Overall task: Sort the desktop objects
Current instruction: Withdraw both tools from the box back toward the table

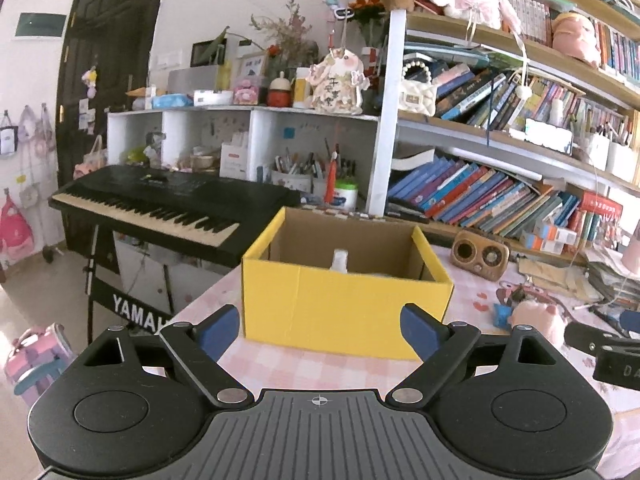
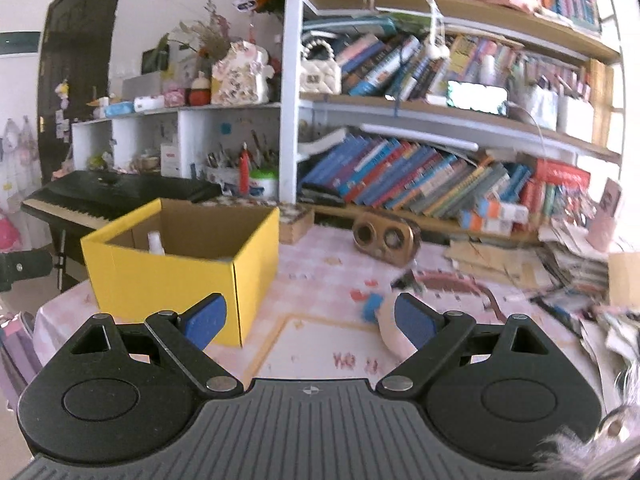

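A: What can you read on the far left?

B: White letters, "YAMAH", on the stand of the black electric piano keyboard (image 1: pixel 148 204). The rest is hidden behind the left gripper (image 1: pixel 320 326).

A: How is that gripper?

B: Its blue fingers (image 1: pixel 218 330) are spread wide. It holds nothing and touches nothing. It hangs over the pink checked tablecloth (image 1: pixel 320 372), right in front of the open yellow cardboard box (image 1: pixel 344 308).

A: What is in the box?

B: A small white bottle (image 1: pixel 340 260) stands inside, near the back wall.

A: And to the right?

B: A brown wooden radio with two round faces (image 1: pixel 480 256) sits on the table behind the box. Closer, a soft pink plush toy (image 1: pixel 538 318) lies on the cloth beside a small blue thing (image 1: pixel 502 315).

A: And the right gripper (image 2: pixel 310 322)?

B: Spread wide too, holding nothing. The plush toy (image 2: pixel 390 328) sits just beside its right finger (image 2: pixel 414 324); I cannot tell if they touch. Red writing on the cloth below is too blurry to read.
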A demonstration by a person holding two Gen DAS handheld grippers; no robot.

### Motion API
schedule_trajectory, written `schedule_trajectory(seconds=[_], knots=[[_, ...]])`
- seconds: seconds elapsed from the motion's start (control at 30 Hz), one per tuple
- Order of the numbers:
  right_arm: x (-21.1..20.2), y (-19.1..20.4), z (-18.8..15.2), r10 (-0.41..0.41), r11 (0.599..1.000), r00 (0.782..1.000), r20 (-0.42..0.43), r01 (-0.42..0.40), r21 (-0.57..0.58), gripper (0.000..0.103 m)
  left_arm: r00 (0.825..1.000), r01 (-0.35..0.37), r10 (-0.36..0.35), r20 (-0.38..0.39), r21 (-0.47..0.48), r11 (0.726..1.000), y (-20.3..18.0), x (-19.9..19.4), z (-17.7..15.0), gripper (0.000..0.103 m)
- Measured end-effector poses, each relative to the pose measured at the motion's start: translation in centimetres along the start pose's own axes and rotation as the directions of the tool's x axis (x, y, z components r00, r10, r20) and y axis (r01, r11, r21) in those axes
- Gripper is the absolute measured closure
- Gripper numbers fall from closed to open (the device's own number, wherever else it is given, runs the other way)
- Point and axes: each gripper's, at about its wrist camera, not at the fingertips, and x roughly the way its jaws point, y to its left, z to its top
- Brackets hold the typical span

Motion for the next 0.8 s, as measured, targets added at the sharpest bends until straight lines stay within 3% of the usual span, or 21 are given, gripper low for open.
schedule_trajectory(seconds=[0.27,0.5,0.8], knots=[[-1.7,0.2,-2.5,-0.033,0.999,0.998,-0.060,0.034,0.025,0.012,0.998,0.029,-0.027,-0.053,0.046,0.998,-1.2,-0.8,-2.2,0.010],[-2.7,1.2,-4.5,0.001,1.000,0.990,-0.138,-0.002,-0.007,0.012,0.987,0.127,-0.113,-0.117,0.117,0.985,-3.1,-1.0,-3.7,0.009],[-3.1,0.5,-5.6,-0.012,1.000,0.981,-0.193,0.016,0.016,0.012,0.970,0.211,-0.184,-0.159,0.169,0.963,-4.8,-0.6,-4.5,0.009]])
